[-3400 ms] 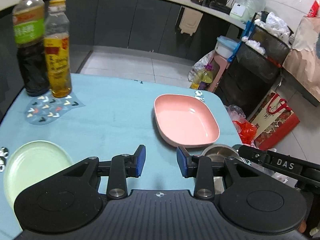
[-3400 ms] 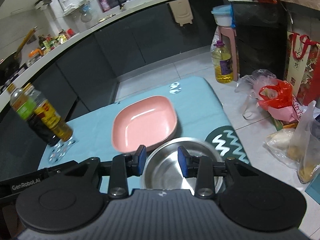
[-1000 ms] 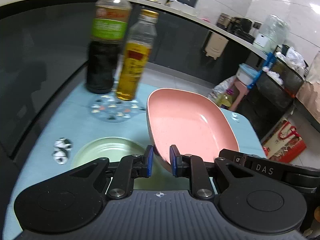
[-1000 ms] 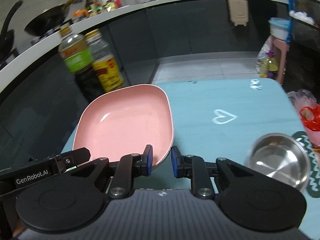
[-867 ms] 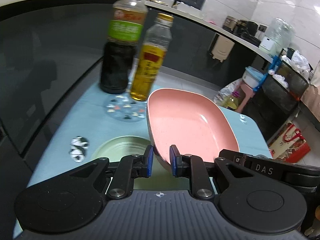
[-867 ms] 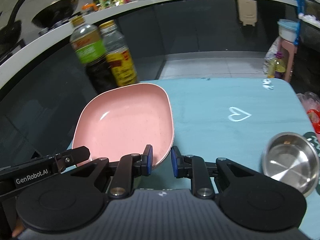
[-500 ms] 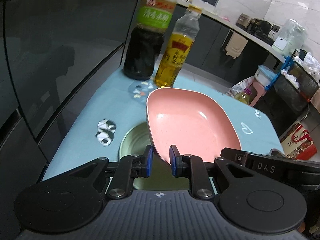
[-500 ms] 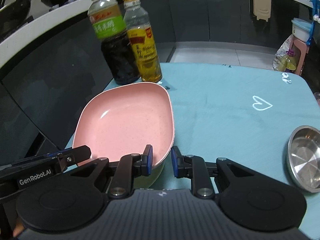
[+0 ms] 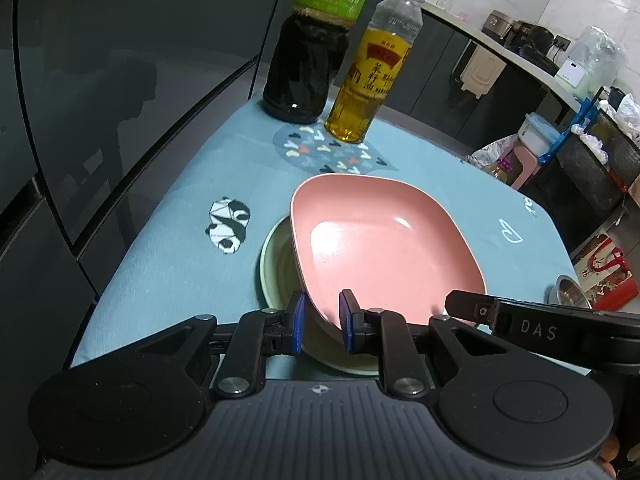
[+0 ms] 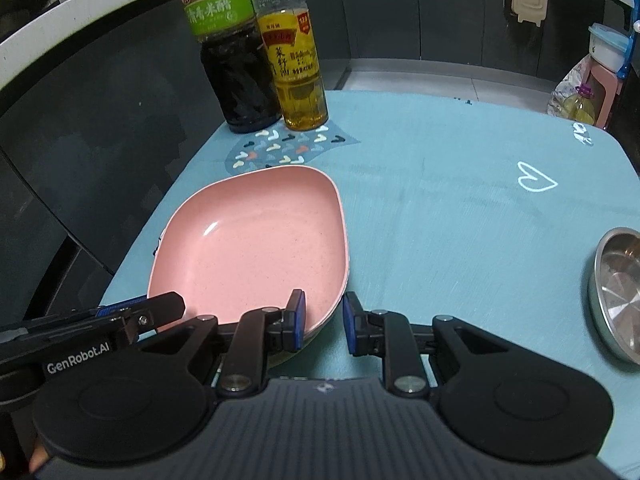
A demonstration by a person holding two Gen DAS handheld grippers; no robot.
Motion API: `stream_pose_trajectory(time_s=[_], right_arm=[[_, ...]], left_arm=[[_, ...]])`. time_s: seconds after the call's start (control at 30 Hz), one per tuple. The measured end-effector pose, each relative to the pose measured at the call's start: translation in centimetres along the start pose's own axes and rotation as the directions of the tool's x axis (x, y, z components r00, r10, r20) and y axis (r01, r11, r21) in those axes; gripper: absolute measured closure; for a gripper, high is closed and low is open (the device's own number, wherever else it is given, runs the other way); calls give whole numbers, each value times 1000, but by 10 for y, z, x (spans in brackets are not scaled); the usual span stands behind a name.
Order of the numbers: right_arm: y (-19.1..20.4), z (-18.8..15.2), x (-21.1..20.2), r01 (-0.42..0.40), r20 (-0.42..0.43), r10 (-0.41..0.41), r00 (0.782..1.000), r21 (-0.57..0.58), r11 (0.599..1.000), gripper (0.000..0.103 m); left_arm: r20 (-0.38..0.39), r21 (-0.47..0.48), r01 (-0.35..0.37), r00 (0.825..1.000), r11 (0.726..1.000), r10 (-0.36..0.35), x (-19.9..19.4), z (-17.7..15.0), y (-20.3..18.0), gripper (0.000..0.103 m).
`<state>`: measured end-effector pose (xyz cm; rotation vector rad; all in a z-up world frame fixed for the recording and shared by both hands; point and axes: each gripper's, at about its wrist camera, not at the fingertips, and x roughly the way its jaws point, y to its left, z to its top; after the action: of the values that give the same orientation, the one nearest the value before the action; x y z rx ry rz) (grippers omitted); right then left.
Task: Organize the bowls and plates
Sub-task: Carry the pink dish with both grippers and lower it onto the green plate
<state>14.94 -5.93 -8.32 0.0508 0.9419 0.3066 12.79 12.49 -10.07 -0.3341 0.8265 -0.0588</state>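
Observation:
A pink square plate (image 9: 384, 248) is tilted just over a pale green round plate (image 9: 276, 276) on the blue tablecloth; I cannot tell whether they touch. My left gripper (image 9: 320, 316) is shut on the pink plate's near rim. In the right wrist view, my right gripper (image 10: 323, 316) is shut on the near right corner of the pink plate (image 10: 256, 248). The left gripper's finger (image 10: 160, 308) reaches in at that plate's left side. A steel bowl (image 10: 616, 292) sits apart at the table's right edge, empty.
A dark vinegar bottle (image 9: 308, 52) and a yellow oil bottle (image 9: 368, 76) stand at the far edge behind the plates. Dark cabinet fronts (image 9: 100, 100) run close along the table's left side. Bags and a stool (image 9: 524, 156) crowd the floor to the right.
Both grippers have carried the pink plate left and down over the green plate, which now shows only at its left rim. The bottles look nearer. The steel bowl stays behind at the right.

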Motion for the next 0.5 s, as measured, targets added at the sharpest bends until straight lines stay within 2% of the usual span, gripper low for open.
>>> stream_pose_trajectory(time_s=[0.37, 0.5], right_arm=[[5, -1, 13, -14, -29, 14, 999, -8, 1000, 84], [5, -2, 16, -26, -39, 25, 999, -6, 1000, 84]], left_arm=[[-1, -5, -25, 1000, 1000, 25, 2, -1, 4, 87], [-16, -36, -23, 1000, 999, 23, 2, 0, 8, 86]])
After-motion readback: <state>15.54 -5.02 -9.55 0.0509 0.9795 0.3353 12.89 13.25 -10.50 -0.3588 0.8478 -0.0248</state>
